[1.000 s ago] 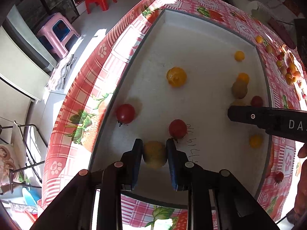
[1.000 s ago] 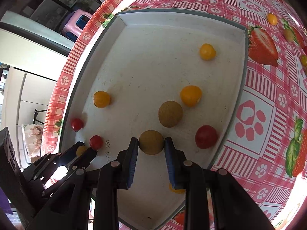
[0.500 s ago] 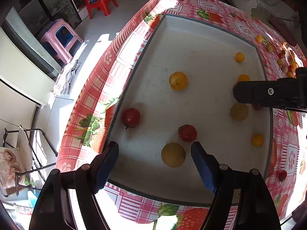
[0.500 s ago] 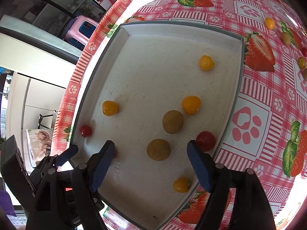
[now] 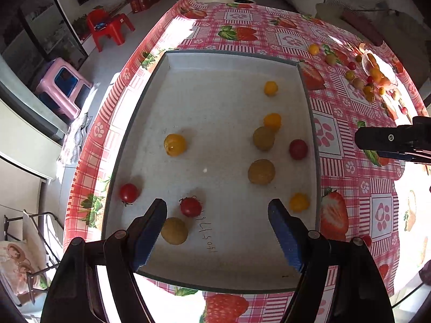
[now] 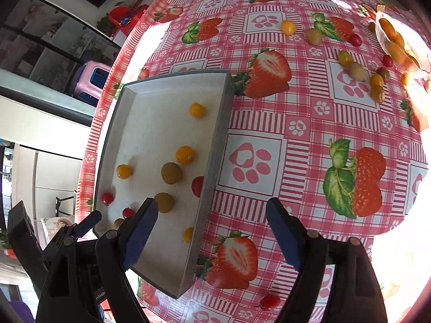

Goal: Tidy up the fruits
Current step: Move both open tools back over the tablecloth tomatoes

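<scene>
Off the left edge, tiled floor with a pink stool (image 5: 63,88) and red chair (image 5: 109,28). Then a white tray (image 5: 229,64) holding red, yellow and brownish fruits (image 5: 261,171) on the strawberry-print tablecloth (image 6: 309,134). Left gripper (image 5: 216,232) spread wide, empty, over the tray. Right gripper (image 6: 211,235) likewise agape, empty. More loose fruit (image 6: 357,71) far right.

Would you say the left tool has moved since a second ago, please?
Yes. The left tool has opened and pulled back from the tray; the olive-brown fruit it gripped now lies free beside its left finger.
</scene>
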A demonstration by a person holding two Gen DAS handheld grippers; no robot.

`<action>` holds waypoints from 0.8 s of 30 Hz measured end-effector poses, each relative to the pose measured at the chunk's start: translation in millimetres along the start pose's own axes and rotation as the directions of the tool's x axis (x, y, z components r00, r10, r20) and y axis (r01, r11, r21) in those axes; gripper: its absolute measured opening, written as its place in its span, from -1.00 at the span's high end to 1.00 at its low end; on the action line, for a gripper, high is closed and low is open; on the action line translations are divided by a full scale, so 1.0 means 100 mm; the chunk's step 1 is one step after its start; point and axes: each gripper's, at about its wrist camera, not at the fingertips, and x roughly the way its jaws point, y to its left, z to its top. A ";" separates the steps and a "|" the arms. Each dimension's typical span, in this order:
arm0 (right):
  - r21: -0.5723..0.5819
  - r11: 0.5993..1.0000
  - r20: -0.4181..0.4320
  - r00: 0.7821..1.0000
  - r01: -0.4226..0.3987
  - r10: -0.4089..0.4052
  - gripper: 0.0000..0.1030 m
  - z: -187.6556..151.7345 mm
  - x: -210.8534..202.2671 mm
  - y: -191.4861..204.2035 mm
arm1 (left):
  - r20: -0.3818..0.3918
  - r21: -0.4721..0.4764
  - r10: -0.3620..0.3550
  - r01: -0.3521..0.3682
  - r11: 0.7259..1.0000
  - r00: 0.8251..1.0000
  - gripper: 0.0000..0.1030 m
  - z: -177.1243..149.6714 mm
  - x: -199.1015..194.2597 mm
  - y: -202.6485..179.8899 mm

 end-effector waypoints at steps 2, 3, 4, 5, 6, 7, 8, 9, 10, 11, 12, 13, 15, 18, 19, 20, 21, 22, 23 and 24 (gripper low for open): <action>0.030 0.999 0.004 1.000 0.027 -0.027 -0.65 -0.06 -0.07 -0.20 | 0.003 0.035 -0.016 0.016 0.999 1.000 -0.53 -0.01 -0.05 -0.14; 0.042 0.998 0.004 0.999 0.041 -0.041 -0.65 -0.09 -0.10 -0.29 | 0.003 0.051 -0.025 0.025 0.998 1.000 -0.53 -0.02 -0.07 -0.21; 0.053 0.997 0.003 0.999 0.054 -0.054 -0.65 -0.13 -0.13 -0.39 | 0.004 0.065 -0.035 0.034 0.997 0.999 -0.53 -0.03 -0.10 -0.28; 0.065 0.996 0.002 0.998 0.065 -0.066 -0.65 -0.16 -0.15 -0.48 | 0.006 0.081 -0.045 0.044 0.996 0.999 -0.53 -0.04 -0.13 -0.36; 0.078 0.994 0.001 0.997 0.076 -0.077 -0.65 -0.20 -0.19 -0.57 | 0.009 0.099 -0.055 0.054 0.994 0.998 -0.53 -0.05 -0.16 -0.43; 0.089 0.992 0.001 0.996 0.086 -0.087 -0.65 -0.24 -0.21 -0.64 | 0.012 0.120 -0.065 0.063 0.991 0.998 -0.53 -0.05 -0.19 -0.52; 0.100 0.990 0.002 0.995 0.096 -0.097 -0.65 -0.26 -0.23 -0.71 | 0.015 0.141 -0.075 0.073 0.987 0.997 -0.53 -0.06 -0.22 -0.60; 0.110 0.988 0.003 0.994 0.105 -0.106 -0.65 -0.29 -0.26 -0.78 | 0.016 0.160 -0.088 0.084 0.984 0.996 -0.53 -0.07 -0.25 -0.70; 0.121 0.986 0.007 0.993 0.114 -0.116 -0.65 -0.30 -0.29 -0.85 | 0.015 0.178 -0.101 0.097 0.979 0.995 -0.53 -0.08 -0.27 -0.79; 0.134 0.983 0.012 0.992 0.122 -0.124 -0.65 -0.31 -0.31 -0.93 | 0.010 0.191 -0.115 0.111 0.975 0.993 -0.53 -0.09 -0.28 -0.88; 0.144 0.981 0.017 0.991 0.128 -0.132 -0.65 -0.31 -0.33 -1.00 | 0.001 0.201 -0.127 0.125 0.972 0.992 -0.53 -0.10 -0.28 -0.97; 0.153 0.979 0.022 0.990 0.134 -0.139 -0.65 -0.30 -0.35 -1.06 | -0.010 0.208 -0.138 0.137 0.968 0.990 -0.53 -0.11 -0.27 -1.05; 0.164 0.976 0.034 0.988 0.142 -0.150 -0.65 -0.26 -0.39 -1.17 | -0.029 0.220 -0.153 0.156 0.963 0.988 -0.53 -0.14 -0.23 -1.20; 0.174 0.973 0.061 0.984 0.154 -0.167 -0.65 -0.15 -0.44 -1.30 | -0.054 0.219 -0.159 0.167 0.961 0.986 -0.53 -0.20 -0.16 -1.38; 0.177 0.972 0.071 0.983 0.157 -0.172 -0.65 -0.11 -0.46 -1.34 | -0.061 0.213 -0.159 0.169 0.962 0.985 -0.53 -0.22 -0.13 -1.41; 0.179 0.971 0.083 0.981 0.158 -0.175 -0.65 -0.05 -0.46 -1.38 | -0.067 0.206 -0.156 0.167 0.964 0.985 -0.53 -0.25 -0.10 -1.45; 0.181 0.971 0.094 0.979 0.159 -0.178 -0.65 0.00 -0.47 -1.41 | -0.074 0.199 -0.148 0.160 0.967 0.986 -0.53 -0.26 -0.07 -1.49; 0.180 0.971 0.104 0.978 0.159 -0.180 -0.64 0.06 -0.46 -1.44 | -0.078 0.191 -0.140 0.152 0.970 0.987 -0.53 -0.29 -0.04 -1.51; 0.178 0.971 0.113 0.977 0.159 -0.181 -0.59 0.12 -0.45 -1.46 | -0.079 0.181 -0.133 0.146 0.973 0.988 -0.53 -0.30 -0.01 -1.53; 0.174 0.972 0.121 0.976 0.160 -0.182 -0.55 0.18 -0.44 -1.48 | -0.080 0.172 -0.127 0.139 0.975 0.989 -0.53 -0.31 0.01 -1.55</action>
